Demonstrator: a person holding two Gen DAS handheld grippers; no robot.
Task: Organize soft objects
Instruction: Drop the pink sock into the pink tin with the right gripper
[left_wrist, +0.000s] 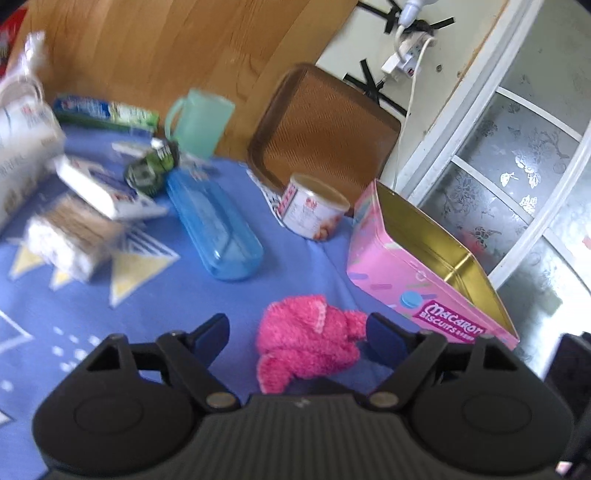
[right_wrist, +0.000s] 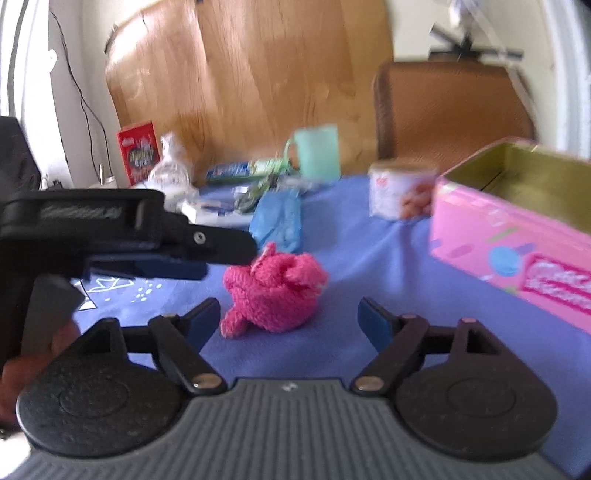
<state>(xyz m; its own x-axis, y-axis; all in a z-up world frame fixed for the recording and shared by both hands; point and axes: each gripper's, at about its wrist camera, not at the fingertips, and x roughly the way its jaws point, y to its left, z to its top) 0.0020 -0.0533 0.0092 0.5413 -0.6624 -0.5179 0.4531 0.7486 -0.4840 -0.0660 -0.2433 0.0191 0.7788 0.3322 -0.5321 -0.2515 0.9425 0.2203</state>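
A fluffy pink knitted piece (left_wrist: 306, 347) lies bunched on the blue tablecloth (left_wrist: 155, 295). My left gripper (left_wrist: 295, 325) is open around it: the right finger is at its edge and the left finger stands well apart. The right wrist view shows the same pink piece (right_wrist: 275, 291) just ahead of my open right gripper (right_wrist: 288, 306), with nothing between the pads. There the left gripper (right_wrist: 229, 258) comes in from the left, its tips over the piece. An open pink biscuit tin (left_wrist: 406, 273) with a bare gold inside stands to the right, also seen as the tin (right_wrist: 498, 240).
A blue plastic case (left_wrist: 214, 225), a mint mug (left_wrist: 201, 122), a small can (left_wrist: 314, 210) and a brown tray (left_wrist: 321, 125) leaning on the wall stand behind. Tissue packs and a cotton-swab box (left_wrist: 70, 236) crowd the left. A hand (right_wrist: 22, 369) grips the left tool.
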